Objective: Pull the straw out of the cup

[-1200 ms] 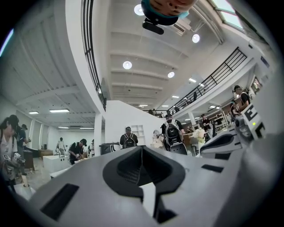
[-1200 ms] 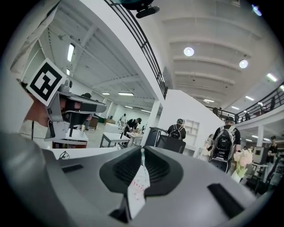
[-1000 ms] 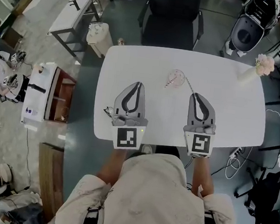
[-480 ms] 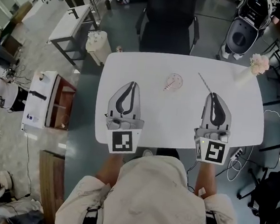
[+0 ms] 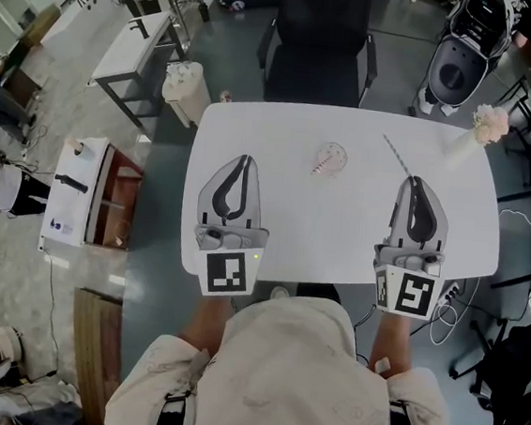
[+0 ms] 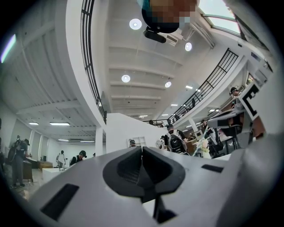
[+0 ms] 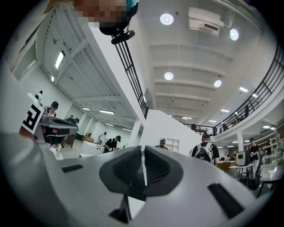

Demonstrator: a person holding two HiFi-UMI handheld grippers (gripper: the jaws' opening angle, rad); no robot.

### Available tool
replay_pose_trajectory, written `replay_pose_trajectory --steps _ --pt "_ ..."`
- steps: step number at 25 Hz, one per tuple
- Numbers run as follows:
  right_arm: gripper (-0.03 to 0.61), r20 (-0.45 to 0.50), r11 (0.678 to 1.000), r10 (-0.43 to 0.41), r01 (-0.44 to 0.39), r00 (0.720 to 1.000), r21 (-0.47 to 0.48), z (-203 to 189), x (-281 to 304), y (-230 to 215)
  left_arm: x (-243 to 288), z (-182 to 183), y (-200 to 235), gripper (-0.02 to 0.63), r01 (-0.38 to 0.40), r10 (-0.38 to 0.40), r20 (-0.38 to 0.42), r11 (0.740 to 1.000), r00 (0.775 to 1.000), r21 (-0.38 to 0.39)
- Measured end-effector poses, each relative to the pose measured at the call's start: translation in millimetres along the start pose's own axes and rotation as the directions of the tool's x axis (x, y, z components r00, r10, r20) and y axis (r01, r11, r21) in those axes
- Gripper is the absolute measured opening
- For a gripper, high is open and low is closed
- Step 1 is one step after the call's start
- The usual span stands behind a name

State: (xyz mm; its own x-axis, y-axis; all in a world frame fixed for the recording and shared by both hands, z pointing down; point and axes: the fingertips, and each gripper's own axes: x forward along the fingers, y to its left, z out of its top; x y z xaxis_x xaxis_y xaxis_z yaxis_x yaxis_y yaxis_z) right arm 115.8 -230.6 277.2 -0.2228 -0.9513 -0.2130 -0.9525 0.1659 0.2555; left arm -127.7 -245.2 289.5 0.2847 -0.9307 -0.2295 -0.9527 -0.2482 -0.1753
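A clear cup (image 5: 329,155) stands on the white table (image 5: 339,233), seen from above, with a pink striped straw (image 5: 320,166) leaning in it. My right gripper (image 5: 414,181) hangs over the table's right side, shut on a thin pale-teal straw (image 5: 396,155) that sticks out toward the far left, clear of the cup. In the right gripper view that straw (image 7: 143,166) runs up between the closed jaws of the right gripper (image 7: 143,153). My left gripper (image 5: 244,160) hovers over the table's left side, shut and empty; the left gripper (image 6: 142,153) points above level at the ceiling.
A vase of pink flowers (image 5: 488,123) stands at the table's far right corner. A black chair (image 5: 318,52) is behind the table's far edge. Both gripper views show mostly the ceiling and people in the distance.
The right gripper has risen and moved right, drawing the thin straw out of the cup. The left gripper has lifted slightly and drifted left.
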Motion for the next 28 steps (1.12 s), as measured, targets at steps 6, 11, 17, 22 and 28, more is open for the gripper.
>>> replay_pose_trajectory --steps 6,11,17,22,28 --pt "0.023 -0.01 1.0 0.0 0.0 1.0 0.016 -4.0 -0.1 -2.7 4.4 -2.1 -5.6 0.008 0.012 -0.012 -0.004 1.0 1.0 -0.006" --pt "0.023 -0.014 1.0 -0.002 0.003 1.0 0.022 -7.2 0.0 -2.7 4.3 -4.4 -8.8 0.009 0.019 -0.019 -0.006 1.0 1.0 -0.004" --pt "0.023 -0.016 1.0 0.0 0.001 1.0 0.027 -9.0 0.8 -5.2 6.5 -5.9 -11.6 0.009 0.019 -0.019 -0.011 1.0 1.0 -0.004" --pt "0.023 -0.021 0.999 0.002 -0.002 1.0 0.033 -10.9 1.7 -5.3 8.0 -7.8 -13.5 0.009 0.023 -0.023 -0.015 1.0 1.0 -0.006" --pt "0.023 -0.025 0.999 0.009 -0.008 1.0 0.036 -11.7 2.7 -2.3 7.0 -9.3 -12.4 0.008 0.025 -0.025 -0.021 1.0 0.999 -0.003"
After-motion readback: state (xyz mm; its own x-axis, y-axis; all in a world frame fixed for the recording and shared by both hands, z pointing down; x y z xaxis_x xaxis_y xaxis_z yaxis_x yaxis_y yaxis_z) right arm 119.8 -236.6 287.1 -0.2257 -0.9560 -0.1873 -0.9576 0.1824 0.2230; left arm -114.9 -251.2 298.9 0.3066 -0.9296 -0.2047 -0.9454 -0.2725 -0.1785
